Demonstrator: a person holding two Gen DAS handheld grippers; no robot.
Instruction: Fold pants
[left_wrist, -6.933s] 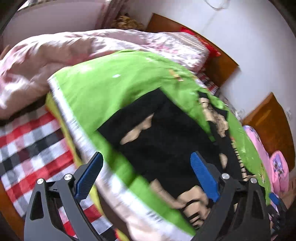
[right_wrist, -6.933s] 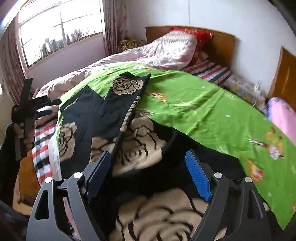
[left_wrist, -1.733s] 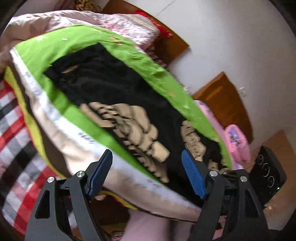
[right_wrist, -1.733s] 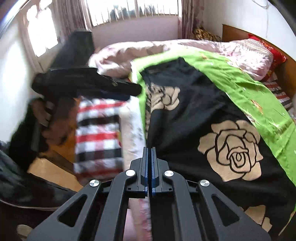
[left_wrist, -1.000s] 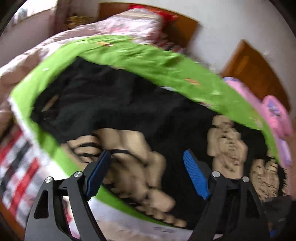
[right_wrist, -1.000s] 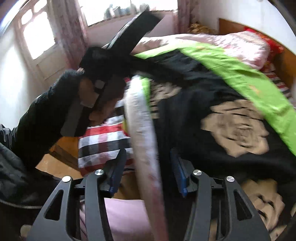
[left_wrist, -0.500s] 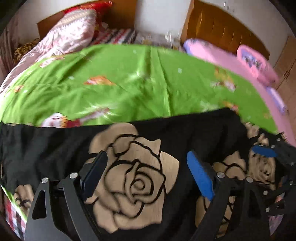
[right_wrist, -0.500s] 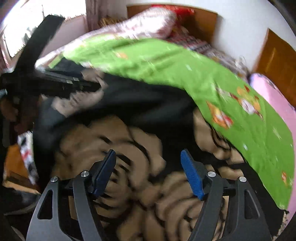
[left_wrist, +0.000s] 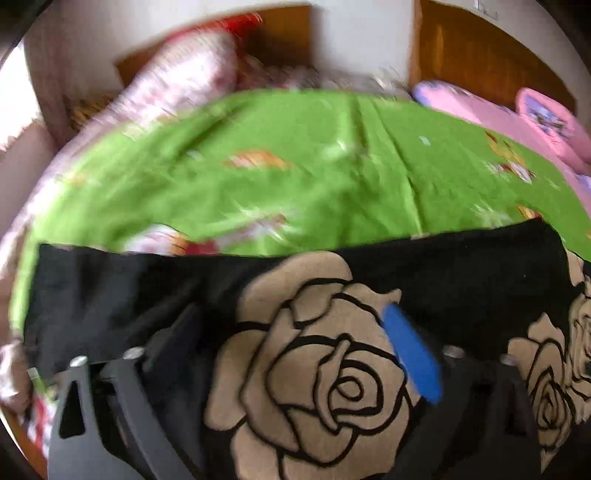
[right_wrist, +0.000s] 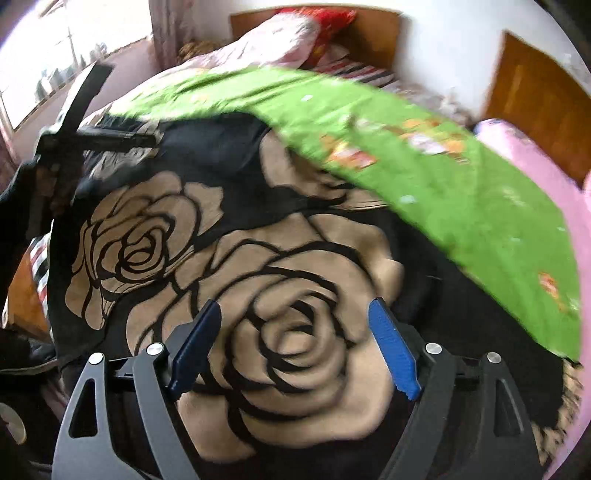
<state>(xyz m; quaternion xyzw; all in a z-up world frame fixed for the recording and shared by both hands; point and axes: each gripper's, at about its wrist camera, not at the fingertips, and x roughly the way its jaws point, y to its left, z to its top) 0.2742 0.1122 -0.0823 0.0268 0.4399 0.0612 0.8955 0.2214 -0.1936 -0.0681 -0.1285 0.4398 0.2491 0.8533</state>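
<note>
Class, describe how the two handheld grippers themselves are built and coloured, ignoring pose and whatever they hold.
The right gripper has two black plastic fingers with triangular cut-outs, silver round bolts and ribbed blue pads. The left gripper looks the same, though blurred: black frame, silver bolts, a blue pad. No cables or markings are visible.

Bare green sheet (left_wrist: 314, 177) across mid-frame in the left wrist view: open passage. Pants (left_wrist: 303, 369) fill the lower frame. Pink quilt (left_wrist: 177, 85) upper left, pink cushions (left_wrist: 546, 118) upper right: obstacles.
</note>
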